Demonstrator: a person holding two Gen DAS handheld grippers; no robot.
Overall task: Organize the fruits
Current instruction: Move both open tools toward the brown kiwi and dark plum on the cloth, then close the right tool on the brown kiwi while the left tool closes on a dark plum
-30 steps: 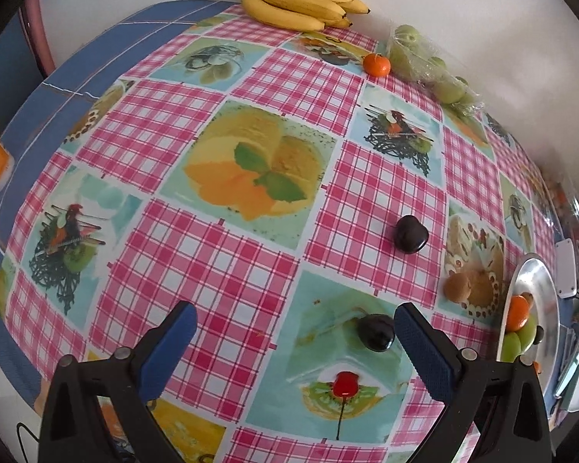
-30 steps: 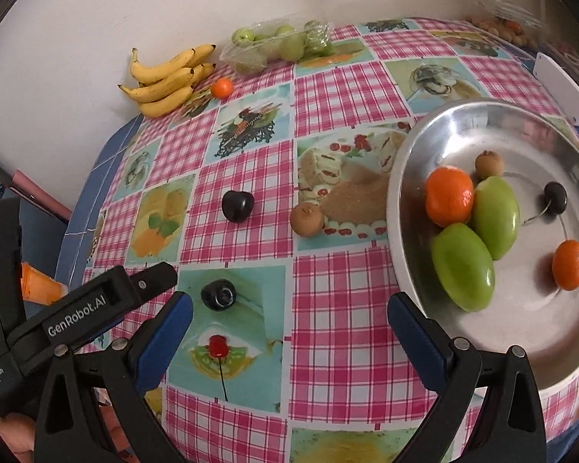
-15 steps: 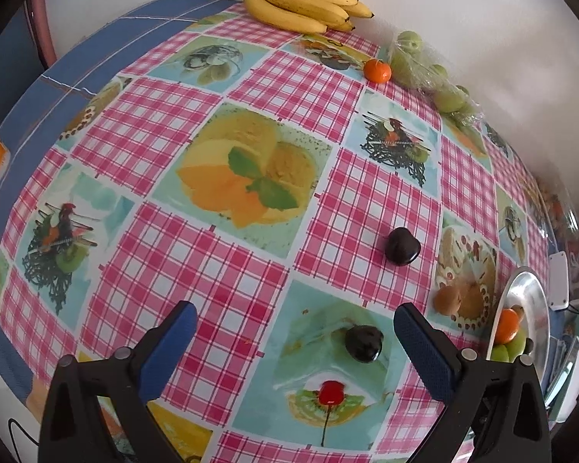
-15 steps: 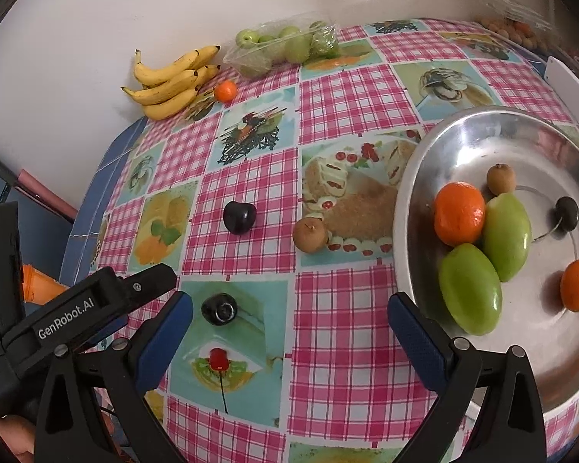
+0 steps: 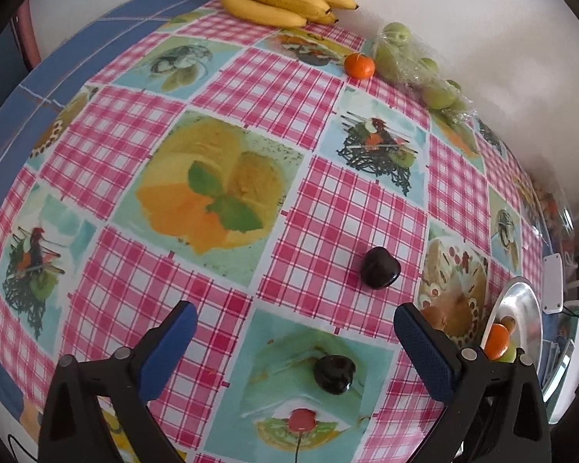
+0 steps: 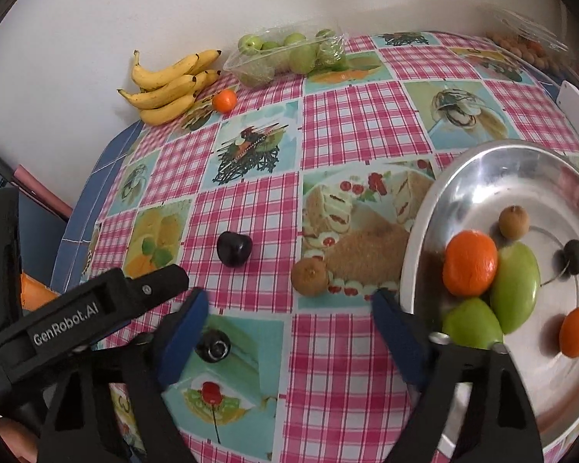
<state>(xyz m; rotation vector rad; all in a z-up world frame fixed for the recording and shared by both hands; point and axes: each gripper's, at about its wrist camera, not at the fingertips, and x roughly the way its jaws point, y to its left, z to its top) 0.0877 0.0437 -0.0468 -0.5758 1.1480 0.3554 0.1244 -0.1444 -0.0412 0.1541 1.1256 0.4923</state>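
Two dark cherries lie on the checked tablecloth: a near cherry (image 5: 334,374) (image 6: 212,344) and a far cherry (image 5: 380,268) (image 6: 233,248). A brown kiwi-like fruit (image 6: 310,276) sits beside the metal plate (image 6: 436,200) (image 5: 529,308), which holds an orange (image 6: 470,262), two green fruits (image 6: 515,285), a small tangerine (image 6: 576,332), a cherry and a brown fruit. My left gripper (image 5: 295,341) is open, just short of the near cherry. My right gripper (image 6: 289,328) is open and empty, above the cloth near the brown fruit.
Bananas (image 5: 281,0) (image 6: 166,85), a loose tangerine (image 5: 359,66) (image 6: 224,101) and a plastic pack of green fruit (image 5: 417,69) (image 6: 289,54) lie along the back wall. A white device (image 5: 552,283) lies past the plate. The table's blue edge (image 5: 58,77) is at left.
My left gripper has moved forward and right, so the near cherry now lies between its fingers' reach. My right gripper has moved forward toward the brown fruit. Both stayed open.
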